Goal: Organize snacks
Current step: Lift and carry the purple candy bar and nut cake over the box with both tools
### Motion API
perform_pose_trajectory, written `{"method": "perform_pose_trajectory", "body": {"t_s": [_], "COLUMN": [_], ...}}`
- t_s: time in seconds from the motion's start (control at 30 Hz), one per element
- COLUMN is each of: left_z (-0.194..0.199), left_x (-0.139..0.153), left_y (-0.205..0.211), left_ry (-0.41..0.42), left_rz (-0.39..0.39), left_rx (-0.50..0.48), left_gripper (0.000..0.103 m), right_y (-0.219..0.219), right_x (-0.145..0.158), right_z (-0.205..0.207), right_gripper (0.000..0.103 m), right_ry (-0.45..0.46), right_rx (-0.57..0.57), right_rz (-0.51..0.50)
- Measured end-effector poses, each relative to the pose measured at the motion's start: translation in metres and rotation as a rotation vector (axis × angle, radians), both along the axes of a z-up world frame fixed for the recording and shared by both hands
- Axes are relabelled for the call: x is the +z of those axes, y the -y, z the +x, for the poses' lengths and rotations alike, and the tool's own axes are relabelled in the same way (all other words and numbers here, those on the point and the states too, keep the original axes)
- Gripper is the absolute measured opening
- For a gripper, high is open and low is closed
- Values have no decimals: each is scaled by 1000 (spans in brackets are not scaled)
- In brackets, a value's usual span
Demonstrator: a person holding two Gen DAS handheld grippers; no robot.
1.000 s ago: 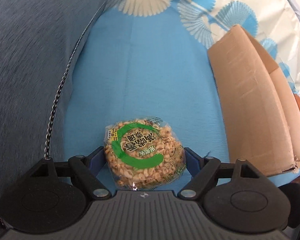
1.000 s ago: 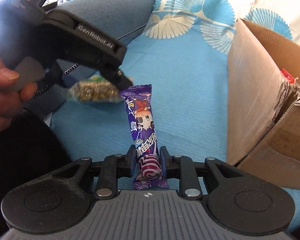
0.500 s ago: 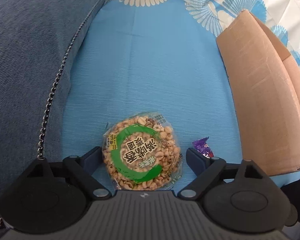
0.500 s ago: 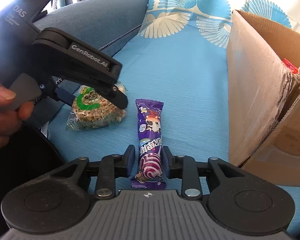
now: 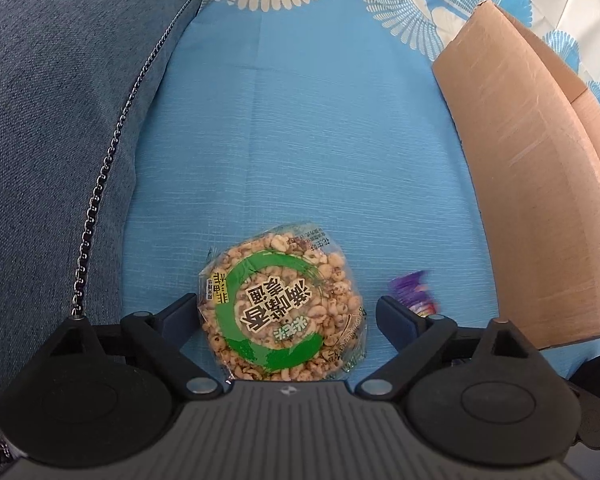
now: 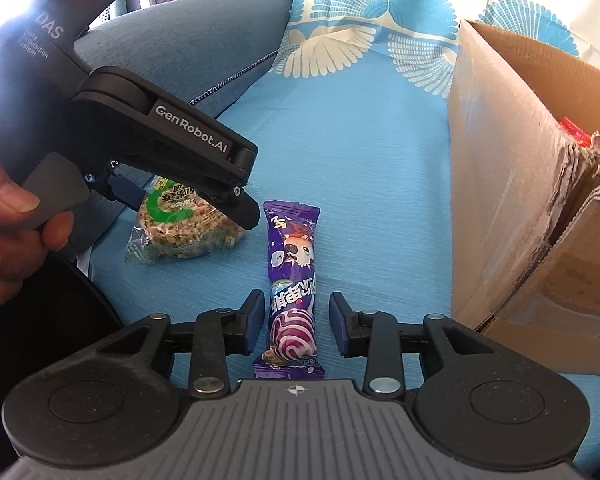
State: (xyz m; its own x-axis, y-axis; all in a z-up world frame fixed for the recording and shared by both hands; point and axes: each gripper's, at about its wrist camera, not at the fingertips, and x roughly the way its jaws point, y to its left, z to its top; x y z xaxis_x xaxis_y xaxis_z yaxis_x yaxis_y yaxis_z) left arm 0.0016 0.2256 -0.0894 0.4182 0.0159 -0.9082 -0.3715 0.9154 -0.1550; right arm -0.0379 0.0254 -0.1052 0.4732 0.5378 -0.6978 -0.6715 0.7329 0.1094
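A: Your left gripper (image 5: 287,312) points steeply down over the round puffed-grain cake (image 5: 284,310), the one in a clear wrapper with a green ring. Jaws stand wide, one finger on each side of the cake, and a gap shows on the right side. On the left the finger comes right up to the wrapper edge; I cannot tell whether it touches. So: released, nothing clamped

B: Where does the cake sit?

A: Flat on the blue cloth (image 5: 300,140), near the denim cushion (image 5: 52,100) with its metal chain (image 5: 100,184). From the right wrist camera you see the same cake (image 6: 180,224) under your left gripper (image 6: 188,200), with your left hand (image 6: 8,220) on the trigger

B: And your right gripper?

A: Your right gripper (image 6: 296,320) straddles the lower half of the purple candy bar (image 6: 294,280). Its jaws are closing slightly, yet blue cloth shows between each pad and the wrapper, so the bar is not gripped. The bar lies flat on the cloth, lengthwise along the fingers, just beside the cake

B: The box?

A: The cardboard box (image 6: 532,184) stands to the right of both snacks, apart from them, its top open and one corner torn. Something red (image 6: 574,134) shows inside; too little of it to say what. From the left wrist camera the box wall (image 5: 516,184) rises right of the cake, and a blurred tip of the purple bar (image 5: 414,292) pokes out behind the right finger
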Motion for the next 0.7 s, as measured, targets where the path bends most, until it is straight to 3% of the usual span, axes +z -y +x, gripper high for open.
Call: {"method": "perform_pose_trajectory", "body": {"t_s": [0.07, 0.23, 0.7], "left_z": [5, 5, -12], "left_x": [-1, 0, 11], "left_y": [3, 4, -5], "left_ry": [-1, 16, 128], "left_rz": [10, 33, -21], "left_rx": [3, 2, -5], "left_gripper": [94, 85, 85], "right_y": [0, 3, 22], "right_x": [0, 2, 39], "right_z": [0, -1, -15], "right_gripper": [23, 23, 23], "right_ry": [3, 20, 122], "right_rx": [1, -9, -4], "right_rz": [-2, 4, 94]}}
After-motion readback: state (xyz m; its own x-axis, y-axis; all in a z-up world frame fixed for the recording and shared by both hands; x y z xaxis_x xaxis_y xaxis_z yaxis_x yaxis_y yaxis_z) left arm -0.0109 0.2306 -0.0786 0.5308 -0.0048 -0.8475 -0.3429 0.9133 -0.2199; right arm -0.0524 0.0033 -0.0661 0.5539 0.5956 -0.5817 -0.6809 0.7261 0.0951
